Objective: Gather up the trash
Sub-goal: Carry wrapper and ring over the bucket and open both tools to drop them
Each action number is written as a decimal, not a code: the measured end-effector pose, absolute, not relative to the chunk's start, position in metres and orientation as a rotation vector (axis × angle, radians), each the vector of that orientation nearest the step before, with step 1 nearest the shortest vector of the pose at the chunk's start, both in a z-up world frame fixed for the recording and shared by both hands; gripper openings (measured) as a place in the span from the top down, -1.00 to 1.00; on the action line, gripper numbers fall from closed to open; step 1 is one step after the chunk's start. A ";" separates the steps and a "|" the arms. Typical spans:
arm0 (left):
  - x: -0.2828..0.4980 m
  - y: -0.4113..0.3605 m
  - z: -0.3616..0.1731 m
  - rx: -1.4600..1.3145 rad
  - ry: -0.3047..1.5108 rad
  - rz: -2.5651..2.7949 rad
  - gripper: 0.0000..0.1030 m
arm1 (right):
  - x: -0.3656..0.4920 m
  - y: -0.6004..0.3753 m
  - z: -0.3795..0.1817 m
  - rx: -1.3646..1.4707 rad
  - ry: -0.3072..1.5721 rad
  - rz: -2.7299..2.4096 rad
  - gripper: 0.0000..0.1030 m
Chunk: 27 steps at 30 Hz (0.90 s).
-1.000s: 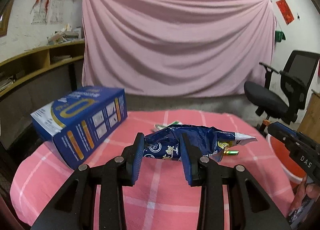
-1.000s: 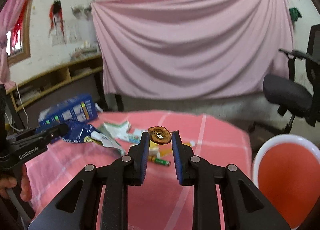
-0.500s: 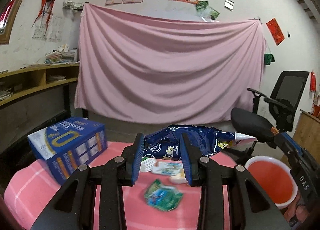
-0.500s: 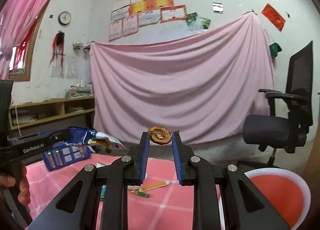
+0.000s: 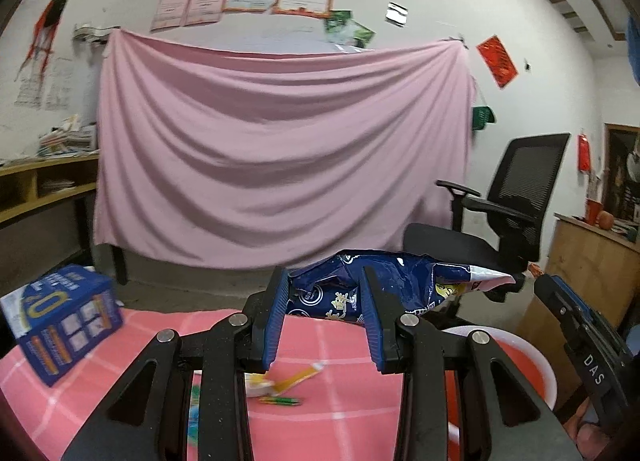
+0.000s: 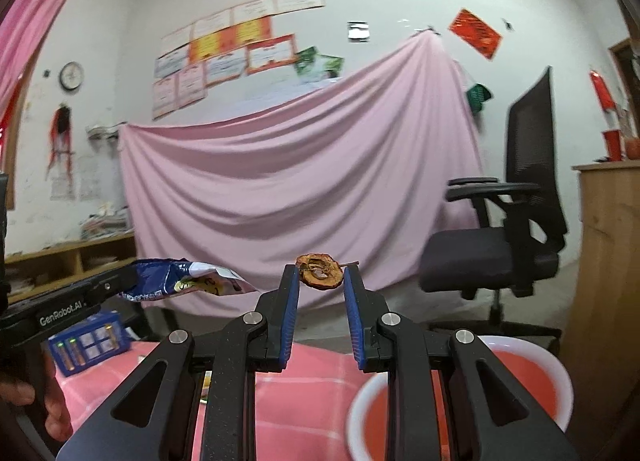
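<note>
I see a pink checked tablecloth (image 5: 328, 337) before a pink drape (image 5: 280, 149). My left gripper (image 5: 324, 293) pinches a blue snack bag (image 5: 384, 281); my right gripper (image 6: 321, 281) pinches a dried fruit slice (image 6: 320, 272). Only the right view shows the red bin (image 6: 520, 389) whole, near right.

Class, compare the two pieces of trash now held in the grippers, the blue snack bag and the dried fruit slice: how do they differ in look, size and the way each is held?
The blue snack bag is crumpled printed foil; the dried fruit slice is a brown, wrinkled ring. The bag is far larger, sticking out well past the left gripper, while the slice just spans the right gripper. The bag lies sideways; the slice is pinched at the fingertips. Both are held above the pink table.
</note>
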<state>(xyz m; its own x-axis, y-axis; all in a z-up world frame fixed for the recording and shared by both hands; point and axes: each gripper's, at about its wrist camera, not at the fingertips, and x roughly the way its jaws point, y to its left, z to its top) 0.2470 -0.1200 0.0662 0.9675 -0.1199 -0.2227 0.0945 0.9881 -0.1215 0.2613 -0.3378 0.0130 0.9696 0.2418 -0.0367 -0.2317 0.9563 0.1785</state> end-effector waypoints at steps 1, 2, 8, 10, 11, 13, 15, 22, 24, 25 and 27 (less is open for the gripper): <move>0.250 -0.128 0.066 -0.105 0.235 -0.121 0.40 | 0.262 -0.345 0.013 0.183 0.061 0.225 0.59; 0.254 -0.134 0.066 -0.101 0.241 -0.129 0.40 | 0.262 -0.352 0.012 0.192 0.067 0.210 0.59; 0.275 -0.178 0.057 -0.072 0.306 -0.163 0.40 | 0.272 -0.381 0.003 0.234 0.148 0.121 0.59; 0.283 -0.192 0.053 -0.065 0.334 -0.172 0.40 | 0.277 -0.388 -0.001 0.245 0.181 0.095 0.59; 0.285 -0.198 0.050 -0.060 0.346 -0.175 0.40 | 0.279 -0.391 -0.003 0.248 0.198 0.085 0.59; 0.291 -0.208 0.045 -0.049 0.371 -0.185 0.40 | 0.283 -0.399 -0.009 0.256 0.234 0.064 0.59; 0.299 -0.218 0.039 -0.041 0.399 -0.197 0.40 | 0.286 -0.405 -0.013 0.263 0.259 0.056 0.59; 0.318 -0.243 0.021 -0.028 0.499 -0.228 0.40 | 0.294 -0.421 -0.025 0.278 0.345 0.017 0.58; 0.322 -0.246 0.017 -0.036 0.523 -0.240 0.40 | 0.296 -0.422 -0.027 0.274 0.361 0.013 0.58; 0.322 -0.246 0.016 -0.040 0.534 -0.246 0.40 | 0.297 -0.423 -0.028 0.273 0.370 0.012 0.58; 0.328 -0.253 0.013 -0.040 0.564 -0.266 0.40 | 0.298 -0.423 -0.029 0.275 0.379 0.011 0.58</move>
